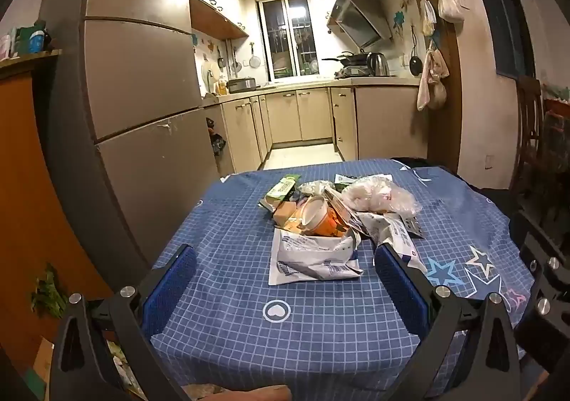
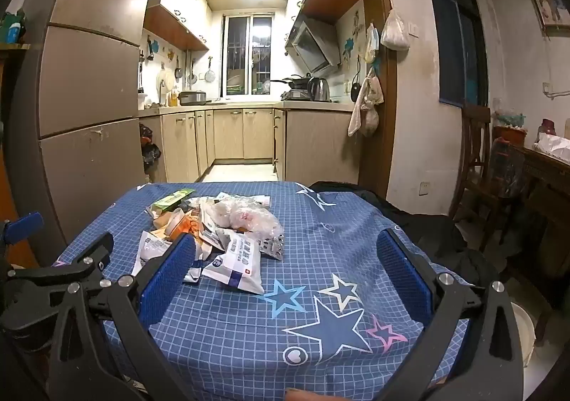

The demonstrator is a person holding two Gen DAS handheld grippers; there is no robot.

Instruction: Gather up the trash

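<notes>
Trash (image 1: pixel 331 219) lies heaped toward the far edge of the counter (image 1: pixel 320 329), on a blue checked cloth printed with stars, with both pairs of tongs poised over the near edge. The heap looks light and mostly soft: a crumpled white pouch (image 1: pixel 313 258) at its near side, an orange paper cup (image 1: pixel 320 219) tipped on its side behind it, a clear plastic bag (image 1: pixel 377 198) bunched at the far right, a green wrapper (image 1: pixel 283 187) at the far left, and a white wipes packet (image 2: pixel 237 264) lying closest to the right tongs. Film and foil of this kind would likely crush and slide rather than resist, so a pinch across a raised fold or a bunched corner seems the surer hold; the cup is probably best taken across its rim or wall, gently, since it may collapse. A small blister strip (image 2: pixel 274 244) beside the packet lies flat and could prove hard to lift off the cloth. The left tongs (image 1: pixel 285 280) stand wide open with nothing between their blue pads, angled slightly downward and lined up on the white pouch, near it but apart. The right tongs (image 2: pixel 285 269) are likewise spread wide and empty, tilted gently down over the star-printed part of the cloth, the heap ahead and off to their left side. Each tool appears at the edge of the other's view, side by side. No bin shows clearly in either view.
</notes>
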